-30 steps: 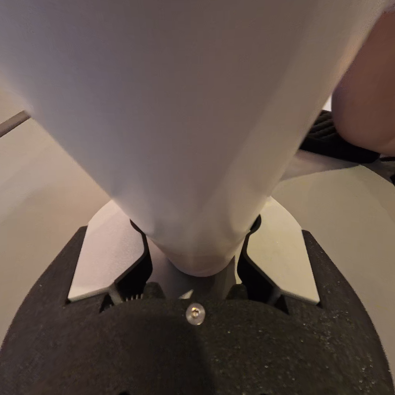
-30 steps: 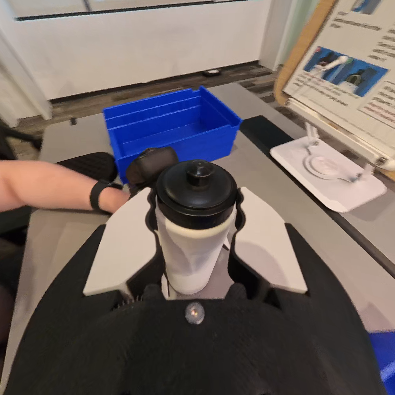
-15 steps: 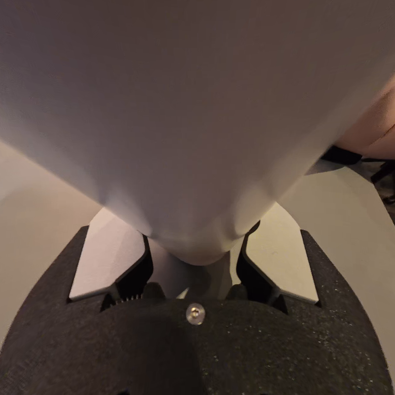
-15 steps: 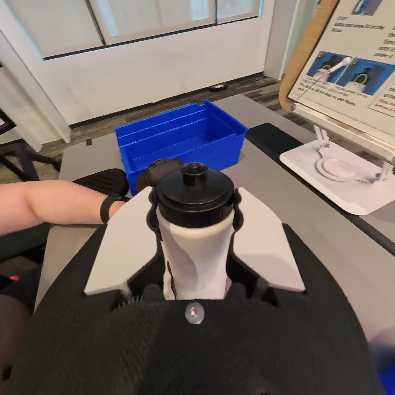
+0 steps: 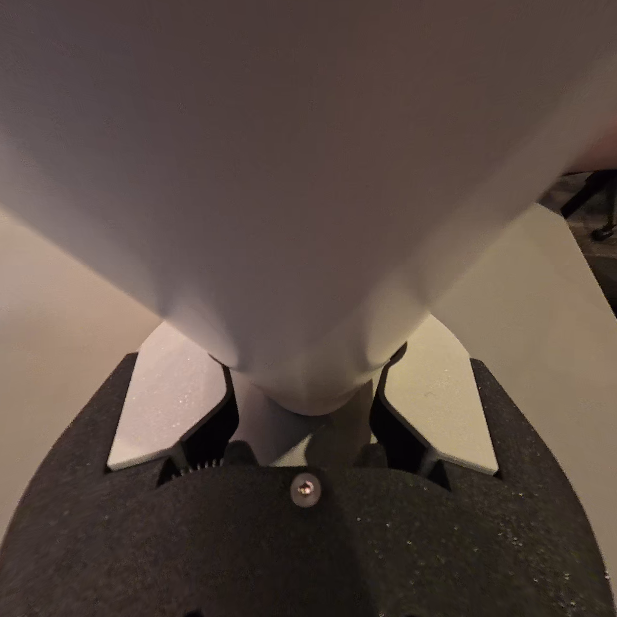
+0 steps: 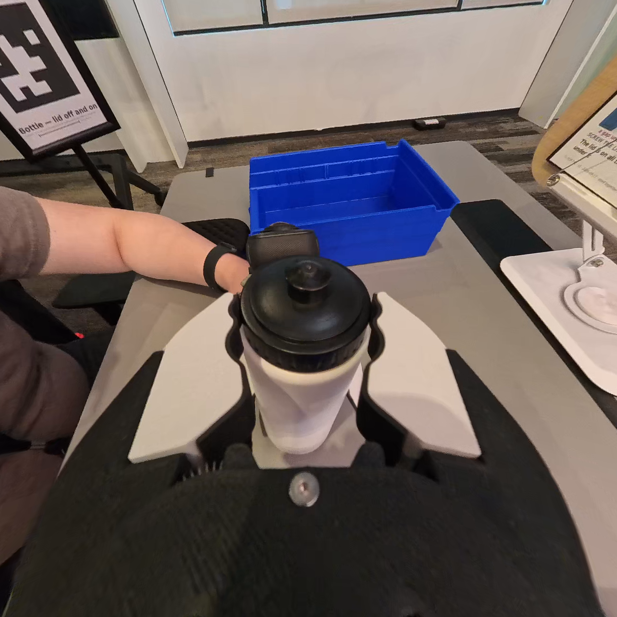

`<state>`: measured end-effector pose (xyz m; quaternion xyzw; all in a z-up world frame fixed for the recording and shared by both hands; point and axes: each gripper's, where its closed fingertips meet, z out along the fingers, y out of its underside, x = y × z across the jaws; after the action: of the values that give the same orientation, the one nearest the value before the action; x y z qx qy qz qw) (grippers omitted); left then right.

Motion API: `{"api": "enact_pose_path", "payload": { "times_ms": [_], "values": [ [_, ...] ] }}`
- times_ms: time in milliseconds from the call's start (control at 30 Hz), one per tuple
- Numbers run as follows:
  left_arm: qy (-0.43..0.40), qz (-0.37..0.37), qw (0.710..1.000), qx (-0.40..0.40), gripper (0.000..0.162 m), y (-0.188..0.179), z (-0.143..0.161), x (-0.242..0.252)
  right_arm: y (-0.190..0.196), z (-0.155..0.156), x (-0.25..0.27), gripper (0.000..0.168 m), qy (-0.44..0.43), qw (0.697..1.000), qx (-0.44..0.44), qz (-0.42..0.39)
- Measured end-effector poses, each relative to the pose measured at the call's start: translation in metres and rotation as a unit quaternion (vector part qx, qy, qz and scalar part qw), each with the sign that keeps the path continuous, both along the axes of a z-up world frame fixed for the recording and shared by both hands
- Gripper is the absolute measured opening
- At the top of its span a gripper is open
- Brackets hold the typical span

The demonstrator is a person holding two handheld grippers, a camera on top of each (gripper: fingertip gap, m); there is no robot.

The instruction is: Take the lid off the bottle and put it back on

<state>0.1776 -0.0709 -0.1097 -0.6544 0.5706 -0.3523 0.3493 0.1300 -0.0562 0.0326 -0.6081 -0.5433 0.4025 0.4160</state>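
Grey table (image 6: 467,317) with blue bin (image 6: 350,207) behind. Forearm (image 6: 133,247) reaches in from left; left gripper (image 5: 309,364) clamps white bottle (image 5: 300,167), now filling more of its view. Right gripper (image 6: 305,320) pinches black lid (image 6: 305,314), seated on the bottle.

Left view dim, blurred close up, right view bright, sharp, edges bowed

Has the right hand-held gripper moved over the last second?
Yes. The right hand-held gripper pulled back and tipped up: the blue bin behind the lid now sits farther off with more room in view.
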Motion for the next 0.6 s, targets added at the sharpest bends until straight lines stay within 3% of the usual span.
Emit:
{"api": "enact_pose_path", "payload": {
  "times_ms": [133, 433, 600],
  "values": [
    [-0.006, 0.009, 1.000, 0.022, 0.100, 0.004, 0.000, -0.003, -0.002, -0.001, 0.000, 0.076, -0.011, 1.000, 0.020, 0.004],
    [-0.107, 0.018, 0.994, 0.016, 0.105, 0.007, 0.014, 0.007, 0.003, 0.000, 0.005, 0.076, 0.020, 1.000, 0.000, 0.016],
    [-0.093, 0.021, 0.995, 0.020, 0.102, 0.007, 0.013, 0.010, 0.000, -0.001, 0.008, 0.076, 0.008, 0.999, 0.018, 0.025]
  ]
}}
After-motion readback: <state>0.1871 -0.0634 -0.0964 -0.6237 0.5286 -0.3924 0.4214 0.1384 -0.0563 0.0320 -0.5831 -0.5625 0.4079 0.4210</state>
